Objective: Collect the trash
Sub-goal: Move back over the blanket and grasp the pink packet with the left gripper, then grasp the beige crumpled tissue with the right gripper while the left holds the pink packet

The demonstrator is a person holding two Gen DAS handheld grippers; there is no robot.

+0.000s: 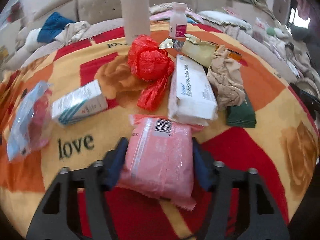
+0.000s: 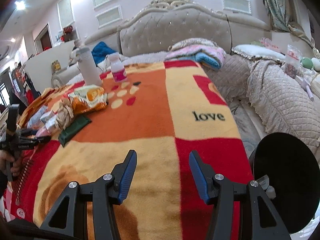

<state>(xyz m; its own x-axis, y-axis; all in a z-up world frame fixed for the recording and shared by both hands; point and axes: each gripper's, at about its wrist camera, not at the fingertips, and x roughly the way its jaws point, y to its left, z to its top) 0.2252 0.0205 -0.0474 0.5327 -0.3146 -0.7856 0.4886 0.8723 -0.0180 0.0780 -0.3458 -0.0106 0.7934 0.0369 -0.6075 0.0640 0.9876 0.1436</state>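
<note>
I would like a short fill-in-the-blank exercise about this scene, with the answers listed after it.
1. The left gripper is closed on a ___ packet.
2. The right gripper is open and holds ___.
3. The crumpled plastic bag is ___ in colour.
4. The word printed on the blanket is ___.

Answers: pink; nothing; red; love

Two boxes [image 1: 80, 103] [image 1: 191, 92], two bottles [image 1: 135, 10] [image 1: 178, 21], one red bag [image 1: 150, 64] — one pink packet [image 1: 160, 158], one green pouch [image 1: 241, 113].

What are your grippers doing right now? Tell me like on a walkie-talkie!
Left gripper around pink packet. Right gripper open, empty, over blanket. White box touching packet's far end; red bag beyond.
</note>
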